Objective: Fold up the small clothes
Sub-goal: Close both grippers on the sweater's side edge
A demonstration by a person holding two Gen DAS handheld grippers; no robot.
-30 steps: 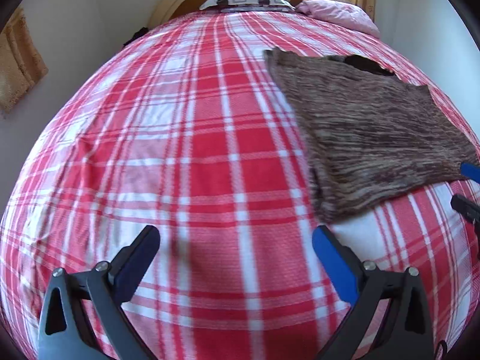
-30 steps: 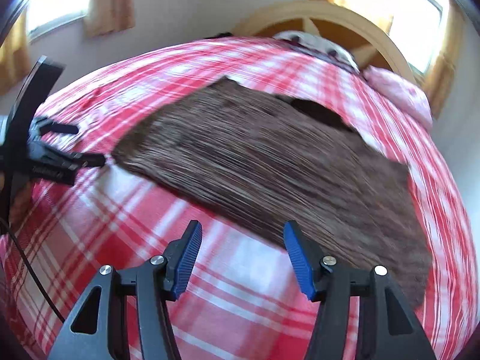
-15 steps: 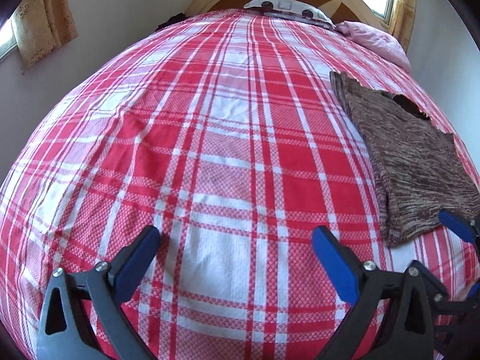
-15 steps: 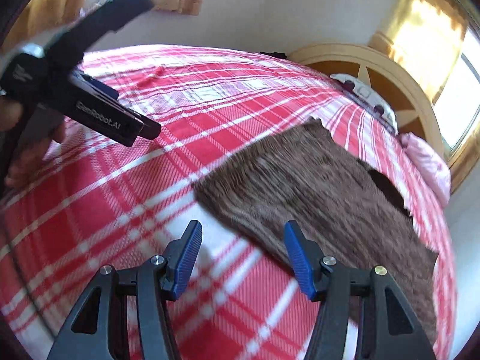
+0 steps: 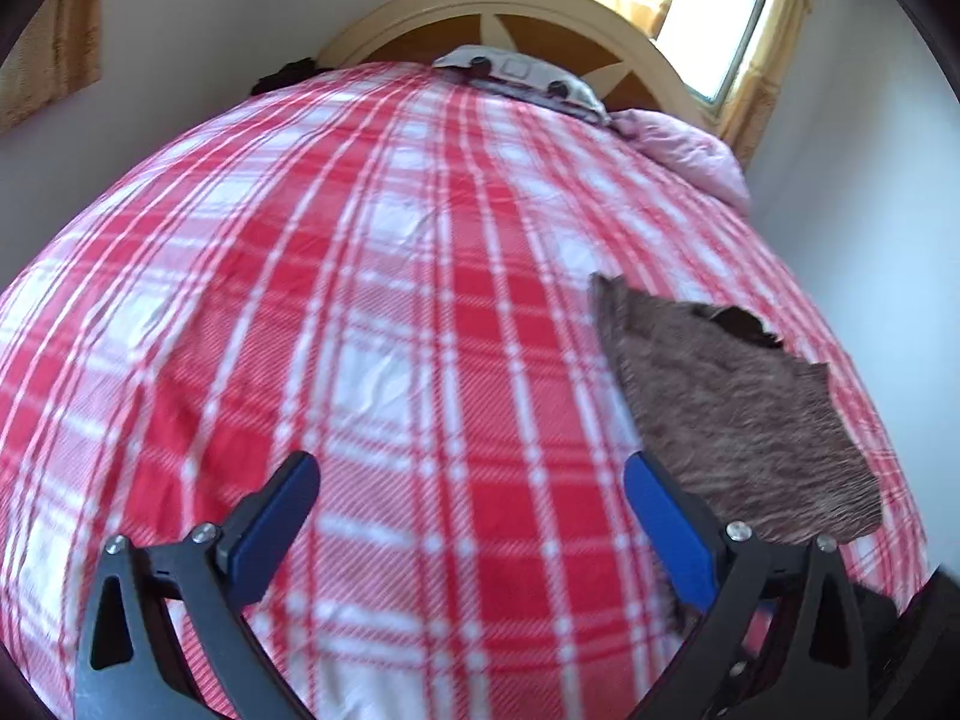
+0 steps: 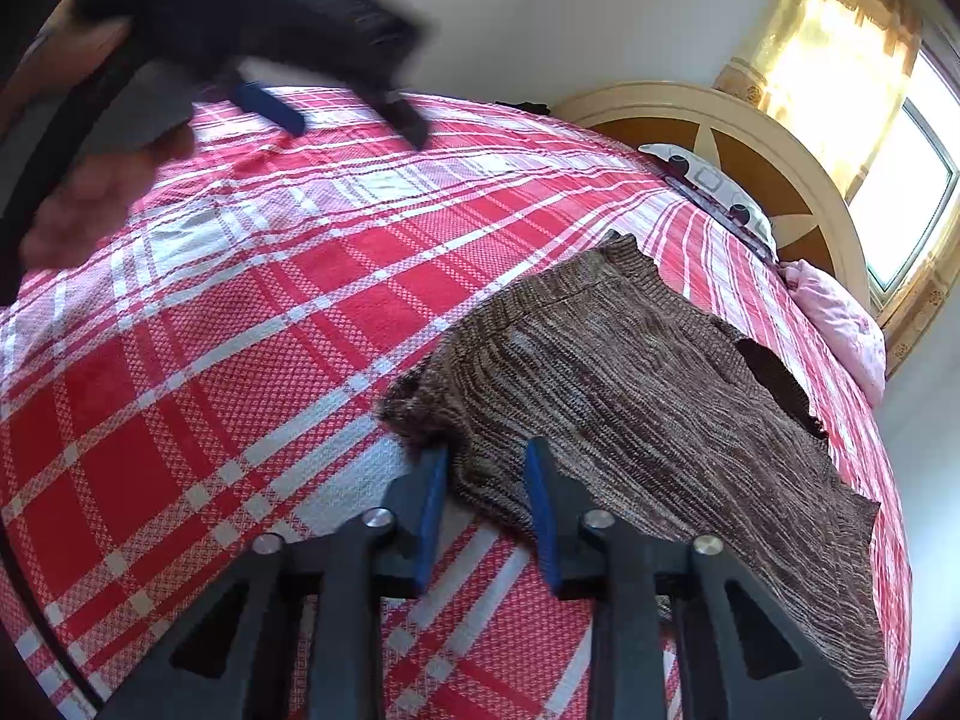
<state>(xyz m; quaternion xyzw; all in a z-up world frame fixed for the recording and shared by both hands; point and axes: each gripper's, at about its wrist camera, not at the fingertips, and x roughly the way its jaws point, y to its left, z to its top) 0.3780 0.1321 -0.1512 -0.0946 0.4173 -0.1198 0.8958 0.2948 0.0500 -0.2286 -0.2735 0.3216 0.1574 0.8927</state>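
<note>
The brown knitted garment [image 6: 648, 396] lay flat on the red plaid bedspread [image 6: 198, 396] at lower right of the frame, its near hem between the narrowed right gripper [image 6: 487, 498], while the left gripper [image 5: 471, 516] hung wide open, empty.

1. The right gripper [image 6: 486, 504], wide apart a second ago, now has its jaws narrowed about the near edge of the brown knit garment [image 6: 648, 396].
2. The left gripper [image 5: 468, 516] now hangs raised, the garment further off.

No legible text or labels
</note>
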